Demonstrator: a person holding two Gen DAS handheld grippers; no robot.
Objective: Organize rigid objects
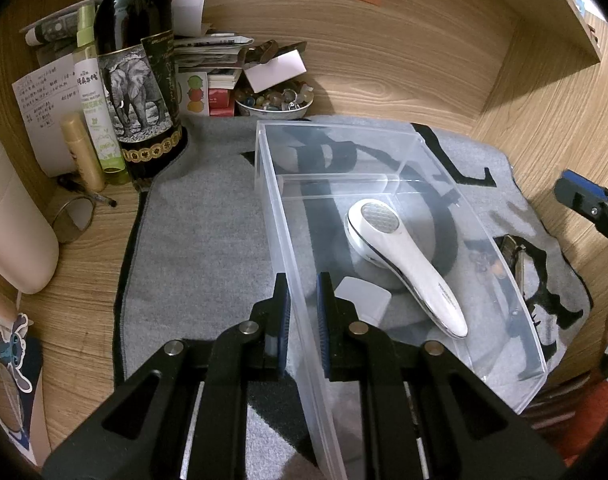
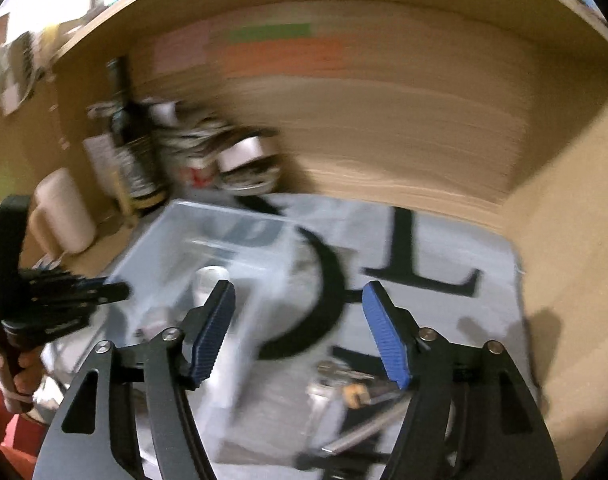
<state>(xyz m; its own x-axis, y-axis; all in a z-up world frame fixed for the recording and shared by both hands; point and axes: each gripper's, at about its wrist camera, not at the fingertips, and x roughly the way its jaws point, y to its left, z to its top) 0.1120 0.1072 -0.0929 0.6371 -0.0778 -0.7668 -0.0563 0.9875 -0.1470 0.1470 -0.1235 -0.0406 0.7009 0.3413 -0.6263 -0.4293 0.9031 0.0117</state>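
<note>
A clear plastic bin (image 1: pixel 504 344) stands on a grey mat (image 1: pixel 200 248). Inside it lie a white handheld fabric shaver (image 1: pixel 404 260) and a small white square piece (image 1: pixel 362 298). My left gripper (image 1: pixel 302 288) is shut on the bin's left wall, one finger on each side. A bunch of keys (image 1: pixel 504 256) lies on the mat just right of the bin. My right gripper (image 2: pixel 300 320) is open and empty, above the mat, with the keys (image 2: pixel 352 388) below it and the bin (image 2: pixel 208 248) to its left; that view is motion-blurred. It also shows at the left wrist view's right edge (image 1: pixel 584 200).
A dark wine bottle (image 1: pixel 140 80), spray bottle (image 1: pixel 96 92), yellow tube (image 1: pixel 82 152), beige container (image 1: pixel 12 220), papers and a bowl of stones (image 1: pixel 274 102) crowd the back left corner. Wooden walls enclose the back and right.
</note>
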